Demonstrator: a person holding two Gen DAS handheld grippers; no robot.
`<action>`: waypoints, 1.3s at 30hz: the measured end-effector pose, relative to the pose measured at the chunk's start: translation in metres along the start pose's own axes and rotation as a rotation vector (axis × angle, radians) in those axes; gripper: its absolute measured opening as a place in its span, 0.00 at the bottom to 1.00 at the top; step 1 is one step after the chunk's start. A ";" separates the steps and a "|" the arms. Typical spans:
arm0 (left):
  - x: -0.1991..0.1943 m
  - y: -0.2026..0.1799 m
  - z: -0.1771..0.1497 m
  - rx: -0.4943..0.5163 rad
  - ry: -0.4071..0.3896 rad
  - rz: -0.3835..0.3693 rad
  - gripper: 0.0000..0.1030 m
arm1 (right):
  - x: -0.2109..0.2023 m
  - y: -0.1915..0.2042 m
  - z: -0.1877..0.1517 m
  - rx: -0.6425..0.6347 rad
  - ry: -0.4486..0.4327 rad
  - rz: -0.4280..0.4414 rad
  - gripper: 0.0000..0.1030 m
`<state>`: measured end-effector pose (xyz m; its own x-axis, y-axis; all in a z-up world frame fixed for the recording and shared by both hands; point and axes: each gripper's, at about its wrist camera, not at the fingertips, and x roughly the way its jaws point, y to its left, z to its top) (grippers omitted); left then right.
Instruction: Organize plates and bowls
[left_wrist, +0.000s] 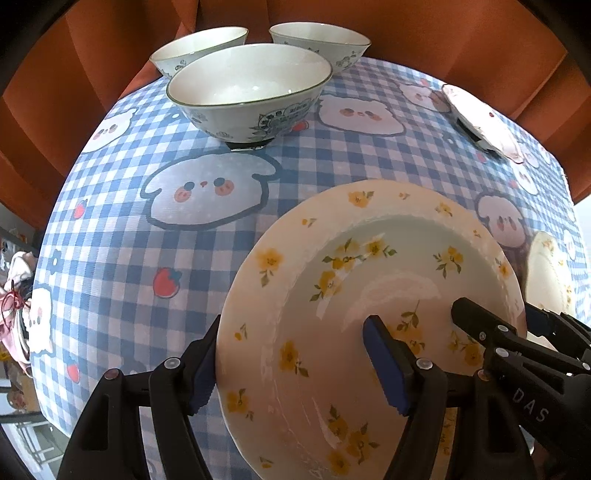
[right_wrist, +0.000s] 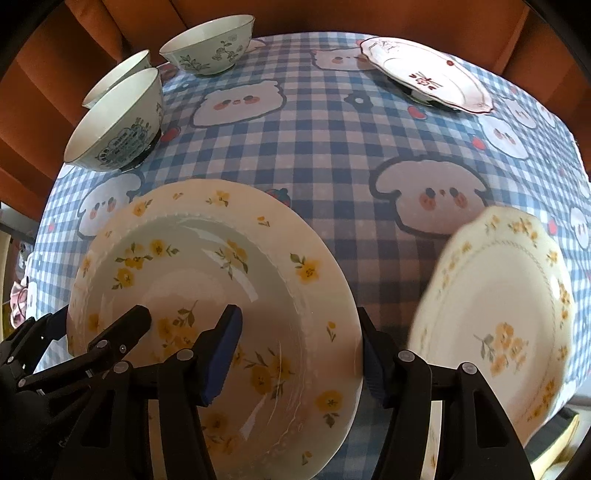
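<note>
big plate: the yellow-flower plate (left_wrist: 369, 314) sits on the checked tablecloth (left_wrist: 166, 221), nothing in it, just glare.
left gripper: the left gripper (left_wrist: 299, 369) straddles the plate's 9 o'clock rim, one pad outside the edge, the other over the well. Jaws are apart; can't tell if the outer pad actually presses the rim.
right gripper: the right gripper (right_wrist: 299, 358) does the same at the 3 o'clock rim, jaws apart, one blue pad inside, one outside.
bowls: three bowls (left_wrist: 251, 92) cluster at 12 o'clock in the left view, all looking empty; the nearest one stands in front of the other two.
right view only: a smaller scalloped plate (right_wrist: 495, 317) with yellow flowers at 3 o'clock, blurry, empty. Left cam only catches a sliver of it.
far plate: red-patterned plate (right_wrist: 428, 74) at 1 o'clock in the right view, empty; left view shows it edge-on.
around: orange curtain (left_wrist: 92, 74) behind the table, some pinkish clutter (left_wrist: 14, 295) at 9 o'clock off the table edge.
</note>
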<state>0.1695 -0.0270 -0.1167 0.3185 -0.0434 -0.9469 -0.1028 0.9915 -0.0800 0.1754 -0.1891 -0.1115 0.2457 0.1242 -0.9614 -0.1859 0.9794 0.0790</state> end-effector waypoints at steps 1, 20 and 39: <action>-0.004 0.001 -0.001 0.005 -0.005 -0.007 0.71 | -0.003 0.001 -0.002 0.004 -0.005 -0.004 0.62; -0.059 -0.008 -0.020 0.107 -0.089 -0.080 0.71 | -0.073 0.002 -0.038 0.114 -0.120 -0.063 0.62; -0.056 -0.100 -0.030 0.038 -0.098 -0.050 0.71 | -0.085 -0.090 -0.036 0.038 -0.130 -0.021 0.63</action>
<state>0.1335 -0.1269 -0.0646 0.4133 -0.0825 -0.9068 -0.0492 0.9924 -0.1128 0.1371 -0.2937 -0.0461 0.3707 0.1211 -0.9208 -0.1440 0.9870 0.0718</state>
